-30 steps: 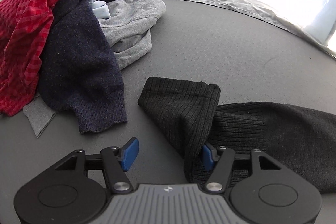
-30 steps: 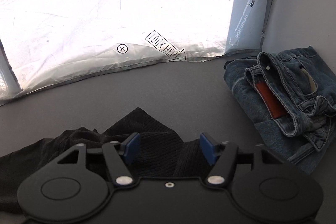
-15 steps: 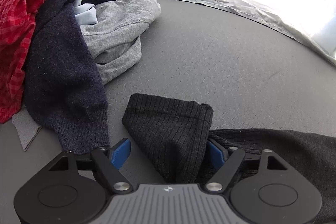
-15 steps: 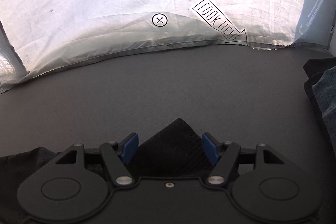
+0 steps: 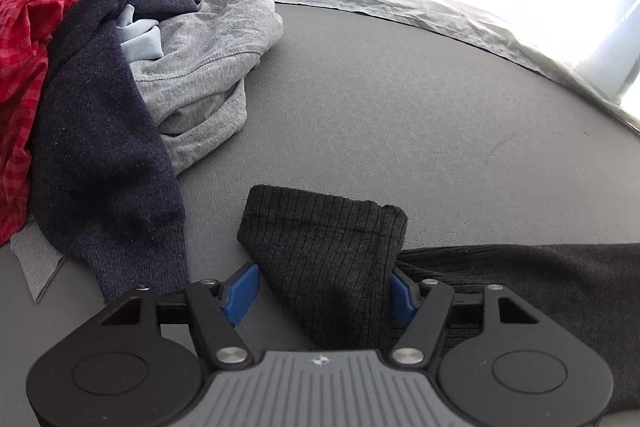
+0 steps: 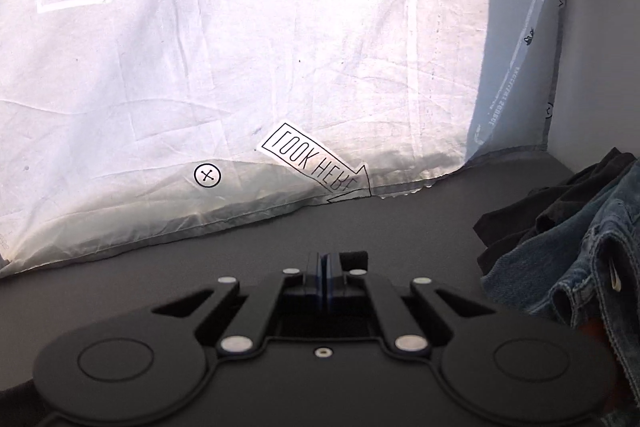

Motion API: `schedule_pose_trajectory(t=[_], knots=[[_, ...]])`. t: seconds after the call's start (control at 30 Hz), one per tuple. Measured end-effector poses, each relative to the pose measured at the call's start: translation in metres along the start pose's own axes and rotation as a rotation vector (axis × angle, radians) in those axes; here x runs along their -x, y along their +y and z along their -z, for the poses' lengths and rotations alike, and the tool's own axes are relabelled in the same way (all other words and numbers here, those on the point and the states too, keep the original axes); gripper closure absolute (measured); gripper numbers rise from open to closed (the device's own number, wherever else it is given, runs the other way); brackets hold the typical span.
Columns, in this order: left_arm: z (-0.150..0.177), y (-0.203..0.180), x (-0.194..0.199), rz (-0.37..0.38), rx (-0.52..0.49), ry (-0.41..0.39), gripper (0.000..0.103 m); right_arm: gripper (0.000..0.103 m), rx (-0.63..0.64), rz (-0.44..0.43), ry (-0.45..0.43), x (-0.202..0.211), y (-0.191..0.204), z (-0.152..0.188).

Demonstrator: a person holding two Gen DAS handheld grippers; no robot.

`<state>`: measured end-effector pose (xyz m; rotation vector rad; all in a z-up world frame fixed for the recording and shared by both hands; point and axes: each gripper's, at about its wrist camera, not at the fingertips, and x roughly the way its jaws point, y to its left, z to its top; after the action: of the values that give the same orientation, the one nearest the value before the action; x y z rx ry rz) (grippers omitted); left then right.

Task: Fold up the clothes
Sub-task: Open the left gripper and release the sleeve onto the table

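Note:
A black ribbed knit garment [image 5: 332, 247] lies on the grey table. Its cuffed sleeve end sits between the blue pads of my left gripper [image 5: 324, 291], which is open around it. The rest of the garment stretches to the right [image 5: 540, 275]. My right gripper [image 6: 323, 269] is shut, with a small black corner of the garment [image 6: 354, 258] showing beside its tips; the rest is hidden under the gripper body.
A pile of clothes lies at the left: a navy sweater [image 5: 100, 131], a red checked shirt [image 5: 24, 59], a grey sweatshirt [image 5: 208, 59]. Blue jeans [image 6: 584, 259] on dark cloth lie at the right. A white printed sheet [image 6: 280, 67] borders the grey table [image 5: 400, 107] at the back.
My right gripper has closed on the black garment's corner and moved forward. My left gripper has advanced so the sleeve end sits between its open pads.

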<state>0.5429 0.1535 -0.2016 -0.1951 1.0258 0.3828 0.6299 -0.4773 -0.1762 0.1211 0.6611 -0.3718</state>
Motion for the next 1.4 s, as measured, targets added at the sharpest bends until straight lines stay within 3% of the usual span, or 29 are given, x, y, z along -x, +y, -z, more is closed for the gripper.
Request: schedule_pose_trajectory(t=[0.1, 0.17, 0.2, 0.23, 0.37, 0.53, 0.63, 0.73, 0.77, 0.8, 0.87, 0.9, 0.97, 1.1, 1.27, 1.4], knots=[[0.000, -0.010, 0.000, 0.025, 0.004, -0.023, 0.057, 0.101, -0.001, 0.077, -0.011, -0.004, -0.013, -0.010], [-0.001, -0.016, -0.001, 0.032, 0.004, -0.039, 0.074, 0.101, -0.022, 0.058, 0.008, -0.005, -0.018, -0.007], [-0.002, -0.019, 0.000, 0.027, 0.005, -0.051, 0.078, 0.101, -0.005, 0.062, 0.011, -0.004, -0.016, -0.003], [-0.004, -0.021, 0.001, 0.027, 0.012, -0.063, 0.090, 0.101, 0.015, 0.071, 0.011, -0.004, -0.015, 0.000], [-0.025, -0.012, 0.014, 0.084, 0.073, -0.152, 0.093, 0.101, -0.027, 0.078, 0.001, 0.003, -0.020, 0.005], [-0.068, -0.005, 0.056, 0.178, 0.088, -0.366, 0.093, 0.101, -0.055, 0.082, -0.073, 0.017, -0.021, -0.004], [-0.076, -0.009, 0.060, 0.149, 0.059, -0.427, 0.087, 0.100, -0.063, 0.102, -0.087, 0.018, -0.016, -0.006], [-0.067, -0.011, 0.026, 0.027, 0.052, -0.303, 0.074, 0.098, -0.051, 0.115, -0.022, 0.008, -0.011, 0.001], [-0.061, -0.009, 0.011, -0.015, 0.064, -0.230, 0.072, 0.092, -0.038, 0.117, -0.009, 0.008, -0.009, 0.004], [-0.053, -0.006, -0.001, -0.046, 0.075, -0.168, 0.071, 0.080, -0.026, 0.117, 0.000, 0.009, -0.007, 0.007], [-0.035, 0.002, -0.011, -0.068, 0.112, -0.106, 0.071, 0.059, -0.019, 0.106, -0.009, 0.020, -0.006, 0.014], [-0.026, 0.005, -0.010, -0.067, 0.134, -0.097, 0.069, 0.057, -0.016, 0.096, -0.012, 0.027, -0.007, 0.017], [-0.011, 0.006, -0.003, -0.058, 0.159, -0.085, 0.051, 0.057, -0.007, 0.075, -0.015, 0.042, -0.008, 0.025], [0.024, -0.001, 0.018, -0.013, 0.137, -0.062, 0.041, 0.053, -0.069, 0.072, -0.013, 0.083, -0.018, 0.054], [0.073, -0.037, 0.044, 0.063, 0.025, -0.023, 0.028, 0.054, -0.230, 0.127, 0.000, 0.136, -0.034, 0.118], [0.110, -0.068, 0.057, 0.114, -0.054, 0.037, 0.022, 0.060, -0.241, 0.112, 0.093, 0.150, -0.036, 0.169]])
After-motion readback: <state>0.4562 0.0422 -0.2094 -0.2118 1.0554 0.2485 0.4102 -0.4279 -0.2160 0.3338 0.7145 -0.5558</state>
